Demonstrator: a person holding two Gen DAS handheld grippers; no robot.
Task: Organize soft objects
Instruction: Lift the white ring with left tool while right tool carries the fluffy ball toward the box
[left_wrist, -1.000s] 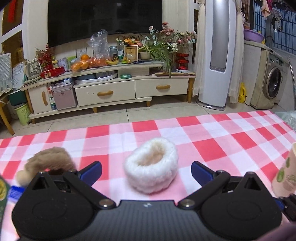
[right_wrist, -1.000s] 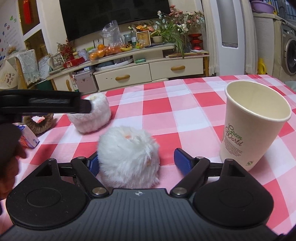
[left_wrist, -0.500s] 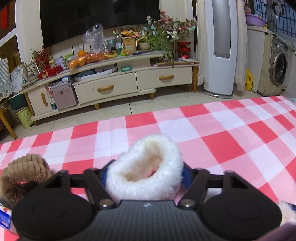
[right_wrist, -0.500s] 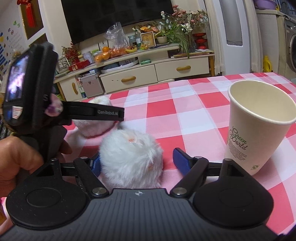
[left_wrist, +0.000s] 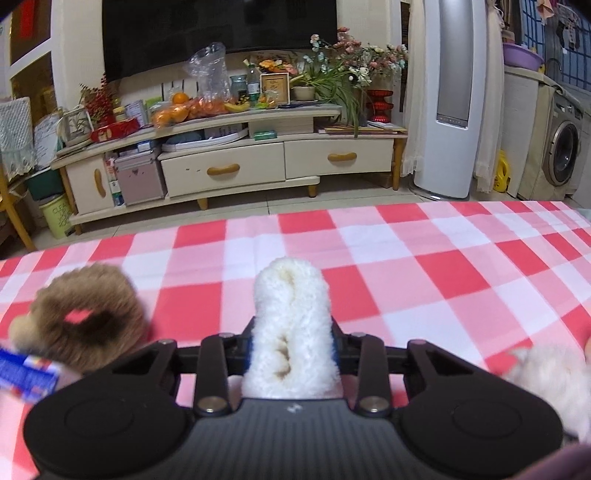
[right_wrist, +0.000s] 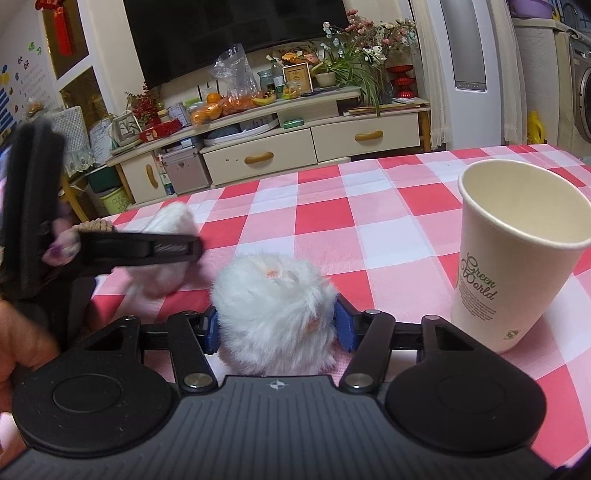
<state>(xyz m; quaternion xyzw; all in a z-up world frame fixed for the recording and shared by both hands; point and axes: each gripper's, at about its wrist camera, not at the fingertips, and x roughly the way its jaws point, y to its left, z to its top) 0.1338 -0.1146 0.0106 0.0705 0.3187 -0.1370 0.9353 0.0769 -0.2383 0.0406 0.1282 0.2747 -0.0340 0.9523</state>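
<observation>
My left gripper (left_wrist: 291, 345) is shut on a cream fluffy scrunchie (left_wrist: 291, 325), squeezed flat and upright between the blue pads. It also shows in the right wrist view (right_wrist: 162, 254), held by the left gripper (right_wrist: 184, 249). My right gripper (right_wrist: 277, 326) is shut on a white furry pom-pom (right_wrist: 275, 306) that sits on the checked cloth. A brown fluffy scrunchie (left_wrist: 85, 321) lies on the cloth to the left of the left gripper.
A paper cup (right_wrist: 517, 254) stands upright right of the right gripper, mouth open. A red-and-white checked tablecloth (left_wrist: 424, 266) covers the table. A blue packet (left_wrist: 26, 376) lies at the left edge. A TV cabinet (left_wrist: 229, 162) stands beyond the table.
My left gripper moved onto the cream scrunchie and closed, squeezing it flat. My right gripper's fingers closed in on the white pom-pom.
</observation>
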